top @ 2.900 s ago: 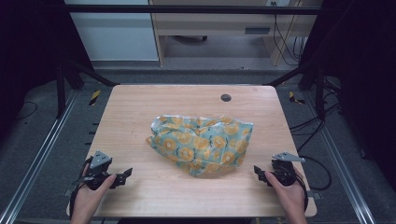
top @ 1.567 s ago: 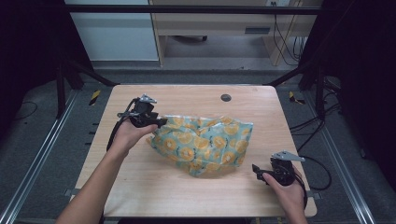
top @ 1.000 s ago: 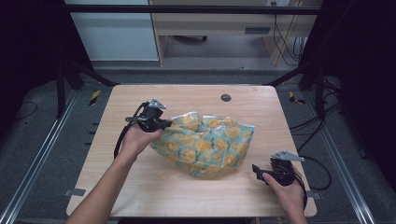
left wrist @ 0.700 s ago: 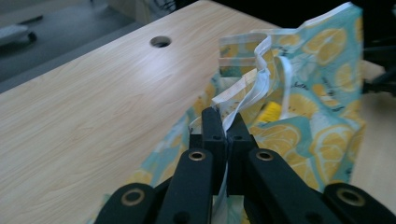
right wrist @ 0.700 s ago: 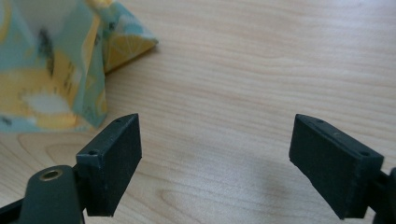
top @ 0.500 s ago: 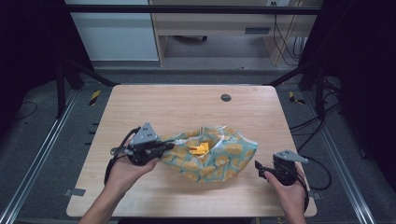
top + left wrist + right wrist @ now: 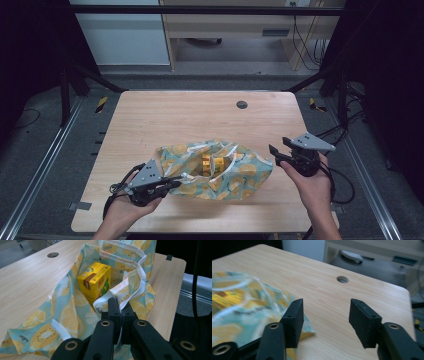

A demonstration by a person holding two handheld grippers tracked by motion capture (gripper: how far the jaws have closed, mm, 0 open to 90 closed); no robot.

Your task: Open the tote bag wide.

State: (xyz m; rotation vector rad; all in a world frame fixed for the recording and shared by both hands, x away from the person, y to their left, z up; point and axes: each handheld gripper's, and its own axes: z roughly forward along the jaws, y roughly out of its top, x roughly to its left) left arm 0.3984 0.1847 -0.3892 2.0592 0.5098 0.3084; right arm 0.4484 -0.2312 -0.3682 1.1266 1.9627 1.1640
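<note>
1. Two grippers at the near edge of the table point(image 7: 165, 112). The left gripper point(image 7: 170, 184) has come back from the far-left side of the fruit-print bag point(image 7: 250, 175), where it stood a second and a half ago, to the near-left corner, and its jaws are now clamped on the bag's white-edged hem point(image 7: 120, 293).
2. Bag dragged toward the person with it: half a second ago it lay a little farther up the table; now it sits at the near centre with its mouth pulled open.
3. Opening exposes a yellow drink carton point(image 7: 96, 281) inside, standing slightly tilted among the folds; it also peeks out in the high view point(image 7: 212, 162). My read: someone is opening the bag to get at the carton, and the mouth looks wide enough to try.
4. Carton lies just beyond the left gripper's closed jaws, near but not touching, with the pinched hem between them.
5. Right gripper point(image 7: 278, 154) holds at the bag's right end, jaws spread wide and empty. In its own view point(image 7: 324, 315) the bag's corner lies just beside one jaw; contact I cannot confirm, since that side is blurred.
6. Round hole point(image 7: 242, 104) in the tabletop, well apart from everything.
</note>
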